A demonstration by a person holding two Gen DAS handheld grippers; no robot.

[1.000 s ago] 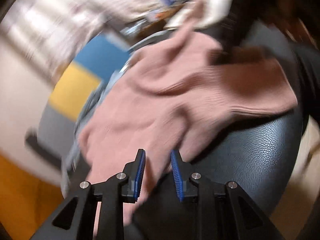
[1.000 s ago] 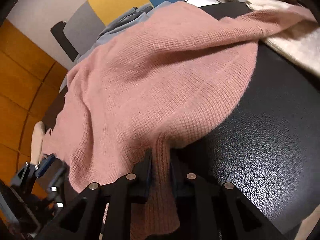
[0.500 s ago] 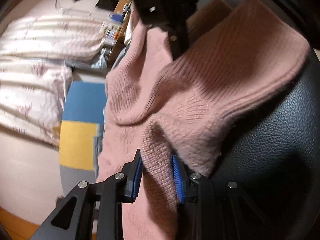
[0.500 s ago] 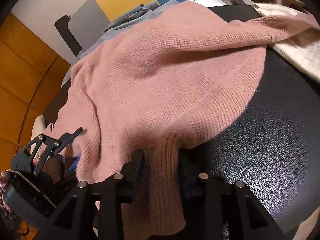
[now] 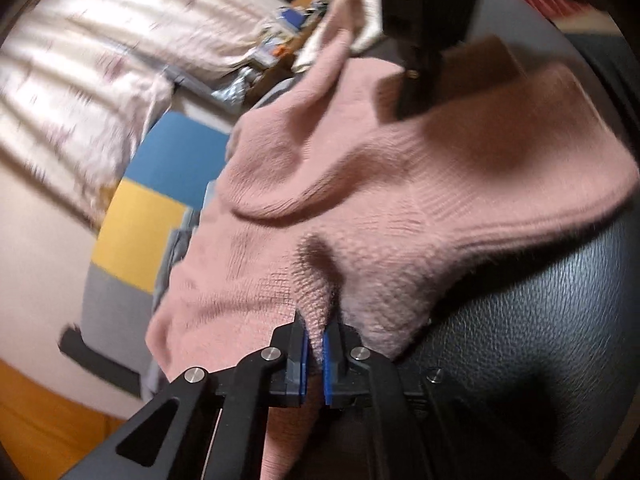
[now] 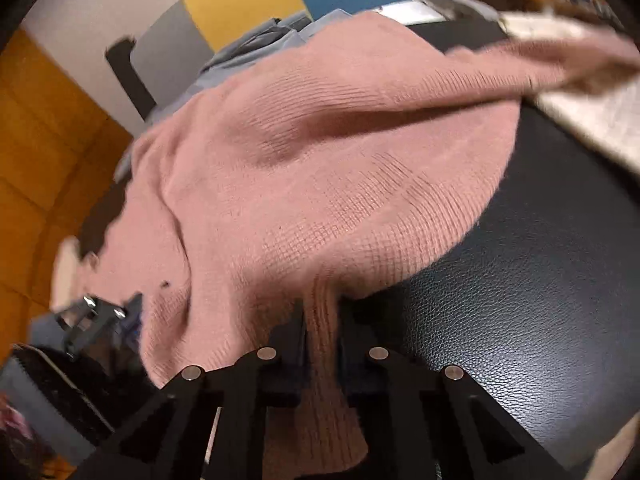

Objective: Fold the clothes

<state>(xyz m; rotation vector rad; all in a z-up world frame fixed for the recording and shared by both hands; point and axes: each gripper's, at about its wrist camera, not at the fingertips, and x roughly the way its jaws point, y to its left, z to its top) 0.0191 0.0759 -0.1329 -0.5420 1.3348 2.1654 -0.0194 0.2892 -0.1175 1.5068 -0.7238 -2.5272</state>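
Sweater [image 5: 400,216] pink, ribbed knit, rumpled

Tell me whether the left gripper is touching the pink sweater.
Touching. The left wrist view shows the left gripper with both blue pads pinching a fold of the pink sweater.

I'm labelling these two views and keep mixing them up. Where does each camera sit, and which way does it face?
Left wrist: on the left gripper, looking along its fingers over the pink sweater; the right gripper shows ahead.
Right wrist: on the right gripper, facing the sweater; the left gripper shows lower left.
Shared: sweater, black leather seat.
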